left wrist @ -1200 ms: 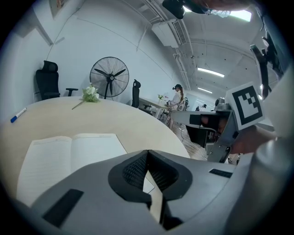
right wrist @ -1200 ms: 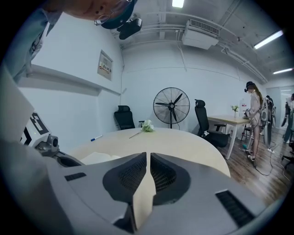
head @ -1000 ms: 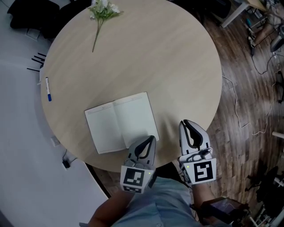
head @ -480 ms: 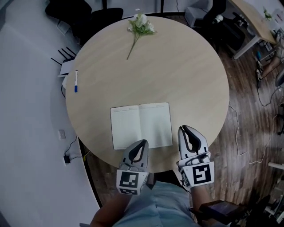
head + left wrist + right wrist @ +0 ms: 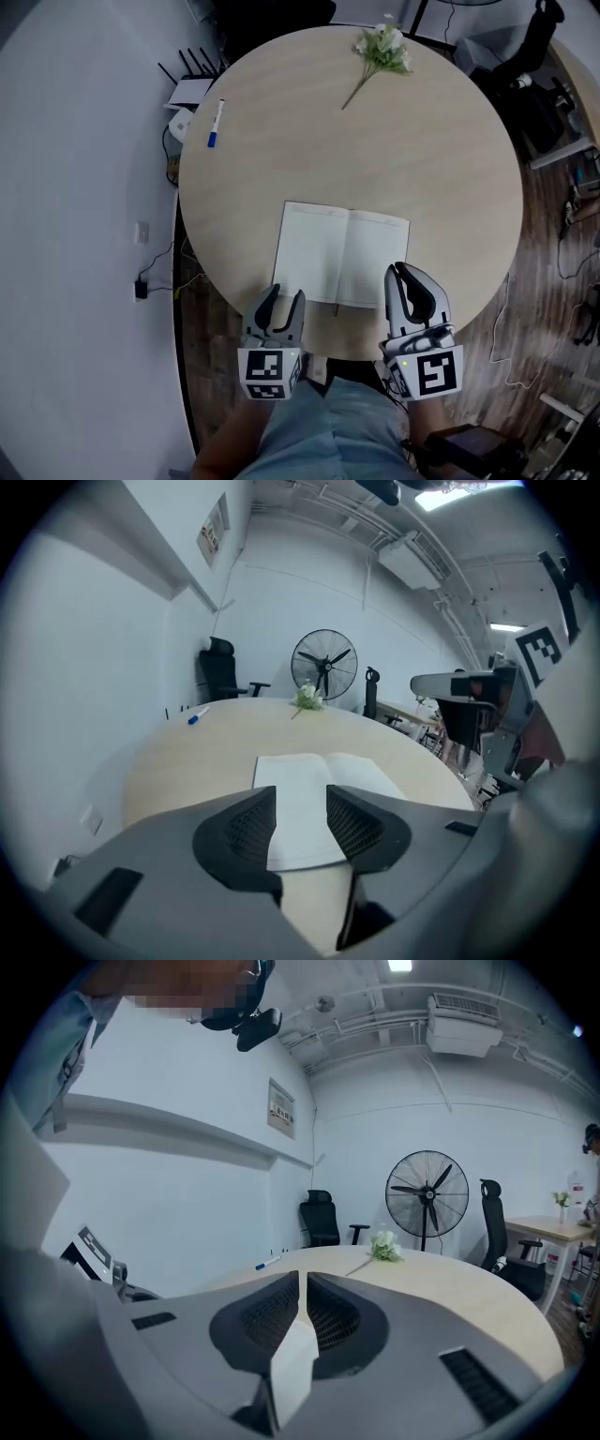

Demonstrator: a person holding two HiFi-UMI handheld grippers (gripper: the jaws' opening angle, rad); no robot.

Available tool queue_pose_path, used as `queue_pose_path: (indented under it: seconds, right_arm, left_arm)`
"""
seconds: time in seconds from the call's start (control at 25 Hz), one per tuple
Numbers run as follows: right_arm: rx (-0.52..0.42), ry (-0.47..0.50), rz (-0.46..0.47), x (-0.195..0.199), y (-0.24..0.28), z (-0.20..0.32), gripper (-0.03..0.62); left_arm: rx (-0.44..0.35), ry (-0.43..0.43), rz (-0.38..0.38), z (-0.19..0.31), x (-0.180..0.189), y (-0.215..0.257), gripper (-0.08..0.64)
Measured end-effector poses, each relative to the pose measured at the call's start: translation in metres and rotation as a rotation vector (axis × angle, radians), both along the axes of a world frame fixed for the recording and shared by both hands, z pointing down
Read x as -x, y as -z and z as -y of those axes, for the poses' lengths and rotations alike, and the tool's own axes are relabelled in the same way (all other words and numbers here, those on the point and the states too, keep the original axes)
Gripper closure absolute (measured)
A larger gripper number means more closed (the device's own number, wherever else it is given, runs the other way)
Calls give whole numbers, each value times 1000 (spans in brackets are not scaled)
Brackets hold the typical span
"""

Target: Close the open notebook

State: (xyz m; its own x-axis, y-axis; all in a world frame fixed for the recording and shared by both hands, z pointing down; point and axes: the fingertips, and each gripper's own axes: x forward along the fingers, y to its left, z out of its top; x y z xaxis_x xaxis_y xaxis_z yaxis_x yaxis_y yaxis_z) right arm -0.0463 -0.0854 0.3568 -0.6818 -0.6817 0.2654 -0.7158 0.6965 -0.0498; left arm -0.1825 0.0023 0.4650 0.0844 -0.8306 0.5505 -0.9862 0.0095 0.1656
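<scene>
The notebook [image 5: 323, 253] lies open and flat on the table [image 5: 431, 141], on its near side, both pages facing up. Our left gripper [image 5: 286, 295] hovers just off the table's near rim. Its jaws have just been opening and now stand released, with nothing between them. Our right gripper [image 5: 401, 274] is clenched to a narrow slit above the table's near rim, over the right page [image 5: 375, 258]. The white sliver in that slit we take for paper lying beneath, not a catch. To close the notebook well, we judge we should slip one left jaw under the outer edge of the left cover. We should pinch cover and leaves together, then swing them over the spine. The right gripper must clear out before they land.
</scene>
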Motion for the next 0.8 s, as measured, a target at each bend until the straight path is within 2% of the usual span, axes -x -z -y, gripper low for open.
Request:
queue_pose_path:
  seconds: [0.32, 0.6, 0.8]
  right_arm:
    - [76, 43, -46, 15, -47, 24, 540]
    - [122, 46, -68, 13, -72, 39, 540]
    - [124, 31, -66, 4, -75, 44, 540]
  left_arm:
    - [136, 129, -19, 7, 29, -68, 313]
    - [245, 165, -29, 9, 35, -102, 334]
    - [268, 180, -8, 9, 35, -107, 341]
